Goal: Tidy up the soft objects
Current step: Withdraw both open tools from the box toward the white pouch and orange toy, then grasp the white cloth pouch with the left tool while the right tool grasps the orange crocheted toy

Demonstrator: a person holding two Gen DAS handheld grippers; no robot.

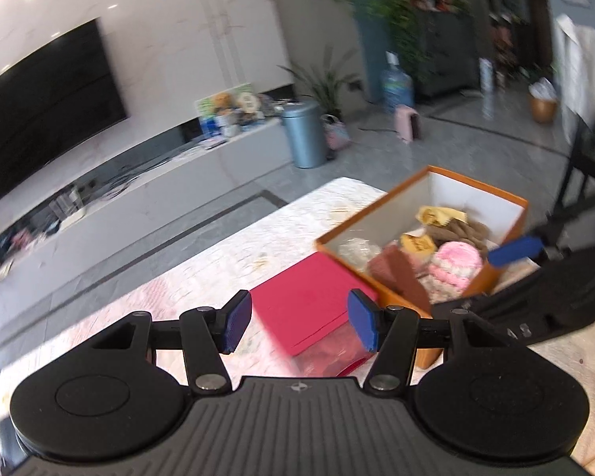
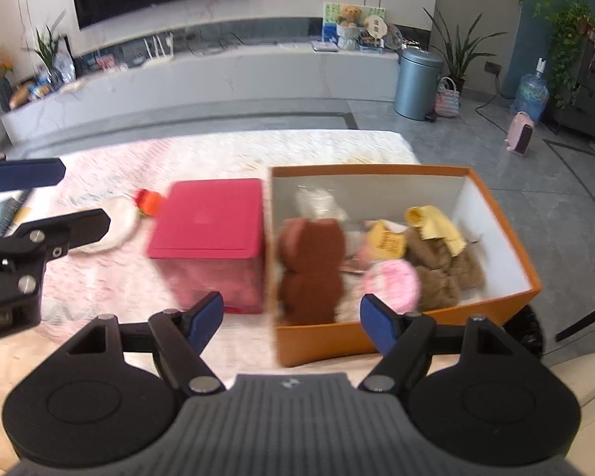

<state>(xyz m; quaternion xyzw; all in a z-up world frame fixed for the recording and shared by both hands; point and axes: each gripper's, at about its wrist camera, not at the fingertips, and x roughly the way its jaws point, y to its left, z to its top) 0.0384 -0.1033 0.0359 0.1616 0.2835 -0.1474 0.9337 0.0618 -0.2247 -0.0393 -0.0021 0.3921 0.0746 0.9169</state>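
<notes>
- right hand-held gripper [image 2: 291, 323] is hanging over the near edge of the worktop [image 2: 111, 277], jaws standing wide apart, nothing between the pads; it is holding nothing.
- left hand-held gripper [image 1: 299, 319] is likewise gaping, pads bare, hovering above the near corner of the red box [image 1: 305, 301]; it is carrying nothing either.
- orange box [image 2: 377, 337] is sitting just beyond the right gripper, open at the top, touching or just beside the red box on its left side.
- inside the orange box, soft things are already lying together: a dark brown plush [image 2: 311, 265] against the left wall, a pink-and-white knitted piece [image 2: 392, 281] near the front, a tan fuzzy toy [image 2: 444, 265] with yellow tags to the right, something clear and crinkled at the back.
- red box [image 2: 214, 218] is looking shut, lid on; contents cannot be told.
- further out on the worktop, a white round soft piece [image 2: 111, 226] and a small orange-red item [image 2: 150, 202] are still lying loose, left of the red box.
- judgement: most of the sorting is appearing done; those two loose pieces are seeming to be what is left, then perhaps closing up the orange box.
</notes>
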